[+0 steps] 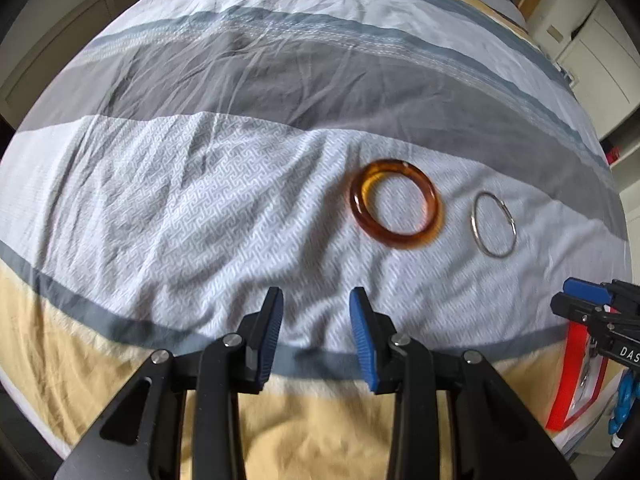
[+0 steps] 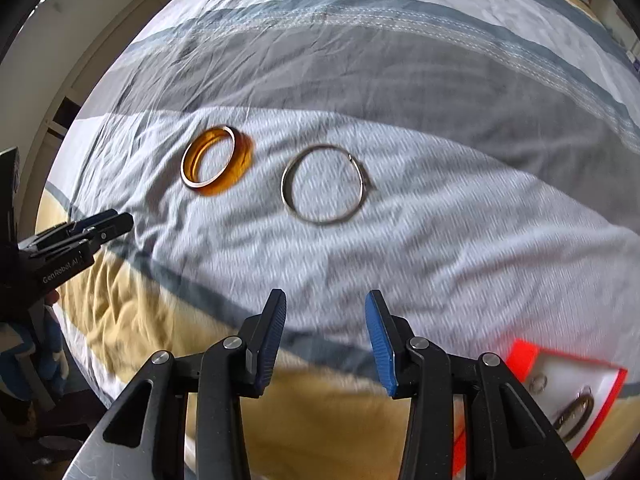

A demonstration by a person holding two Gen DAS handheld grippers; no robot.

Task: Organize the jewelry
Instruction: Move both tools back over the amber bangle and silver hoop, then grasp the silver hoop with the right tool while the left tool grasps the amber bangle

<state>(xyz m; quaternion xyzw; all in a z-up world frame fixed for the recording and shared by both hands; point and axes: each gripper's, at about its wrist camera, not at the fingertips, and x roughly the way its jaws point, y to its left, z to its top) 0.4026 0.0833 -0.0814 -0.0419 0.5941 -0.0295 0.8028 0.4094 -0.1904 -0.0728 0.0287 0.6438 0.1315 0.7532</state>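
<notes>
— Blue-padded left gripper (image 1: pixel 316 300) nearest the lens: fingers apart, nothing between, over the bedspread (image 1: pixel 180 200) near its yellow front edge.

— Right gripper (image 2: pixel 326 304)?

— Same. Fingers parted, empty, above the grey stripe.

— Jewelry?

— Amber bangle (image 1: pixel 394 204) and thin silver bangle (image 1: pixel 493 224) lie flat, side by side but apart, on the white patterned band, well ahead of both grippers. Edges smeared by blur.

— Anything cut off?

— Red-rimmed tray (image 2: pixel 576 392) at the front right edge, partly hidden by the right gripper's frame; small metal rings inside, too blurred to tell apart.
</notes>
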